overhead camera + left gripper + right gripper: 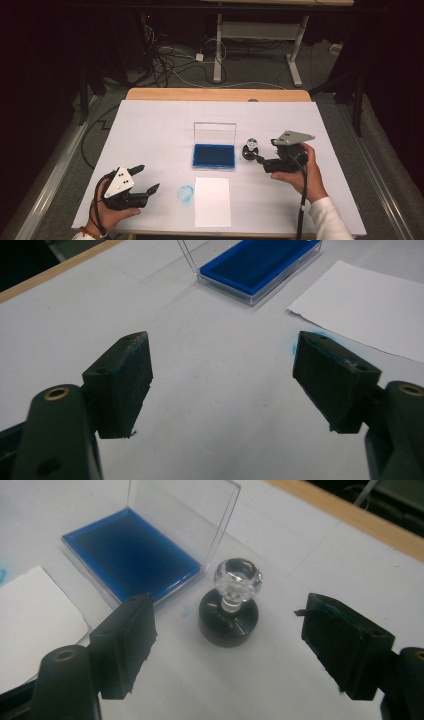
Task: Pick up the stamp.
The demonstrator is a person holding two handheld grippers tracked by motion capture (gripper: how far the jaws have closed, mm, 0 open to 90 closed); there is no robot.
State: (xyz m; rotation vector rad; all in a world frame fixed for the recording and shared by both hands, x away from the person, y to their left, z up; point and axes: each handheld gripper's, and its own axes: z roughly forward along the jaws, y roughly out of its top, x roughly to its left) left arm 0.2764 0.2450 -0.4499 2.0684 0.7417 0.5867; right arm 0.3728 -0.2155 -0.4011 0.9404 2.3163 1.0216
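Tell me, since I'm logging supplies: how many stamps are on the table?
1: the stamp with a clear knob stands upright just right of the open blue ink pad, ahead of the right gripper.

White table sheet (150, 130) was evenly lit from above, dark surroundings at frame edges, soft shadows, glare on clear lid (185, 510), near jaws blurred.
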